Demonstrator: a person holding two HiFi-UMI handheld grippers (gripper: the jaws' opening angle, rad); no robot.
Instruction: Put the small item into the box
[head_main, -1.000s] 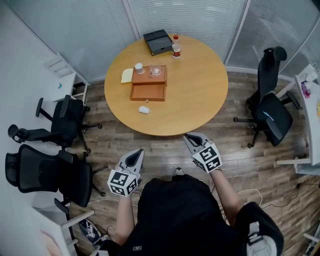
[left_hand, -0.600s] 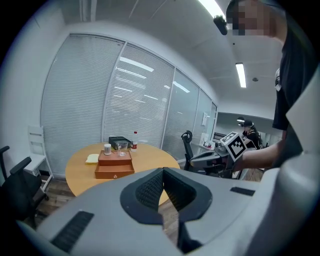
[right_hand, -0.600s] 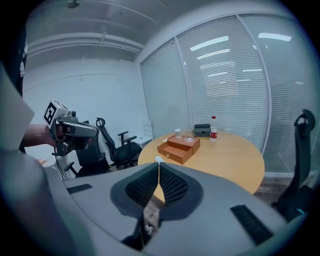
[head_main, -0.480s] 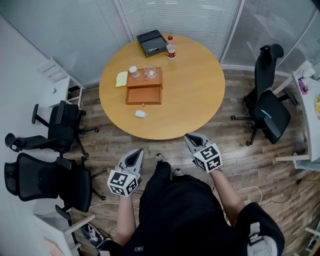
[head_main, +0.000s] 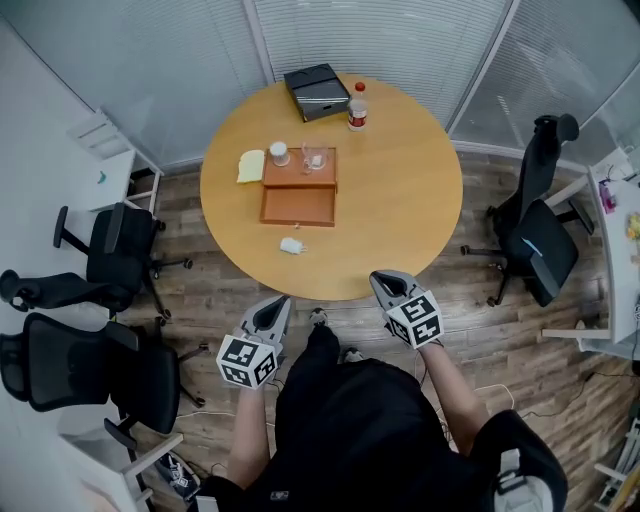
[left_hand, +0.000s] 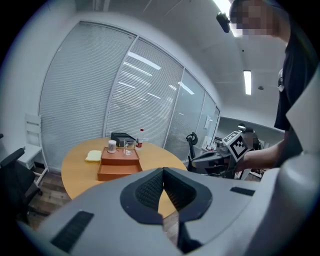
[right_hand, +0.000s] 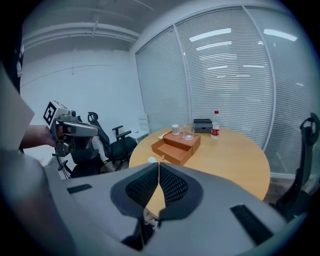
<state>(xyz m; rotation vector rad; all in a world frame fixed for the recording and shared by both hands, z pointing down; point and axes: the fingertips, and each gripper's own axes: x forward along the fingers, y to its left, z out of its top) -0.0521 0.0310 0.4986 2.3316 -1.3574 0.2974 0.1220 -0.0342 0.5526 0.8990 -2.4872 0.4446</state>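
An orange wooden box (head_main: 298, 205) with its drawer pulled out stands on the round table (head_main: 400, 200). The small white item (head_main: 291, 245) lies on the tabletop just in front of the drawer. Both grippers hang short of the table's near edge, over the floor. My left gripper (head_main: 281, 301) is shut and empty, and my right gripper (head_main: 381, 279) is shut and empty too. In the left gripper view the shut jaws (left_hand: 163, 171) point at the box (left_hand: 119, 162). In the right gripper view the shut jaws (right_hand: 158, 166) sit below the box (right_hand: 175, 147) and the item (right_hand: 152, 160).
On the box top stand a white cup (head_main: 280, 153) and a glass (head_main: 314, 158); a yellow pad (head_main: 251, 165) lies beside it. A black case (head_main: 316, 90) and a bottle (head_main: 357, 107) stand at the far edge. Office chairs (head_main: 105, 260) (head_main: 535, 240) flank the table.
The table's near edge has come closer to the grippers as the person steps forward. Both grippers stay shut and keep their pose.
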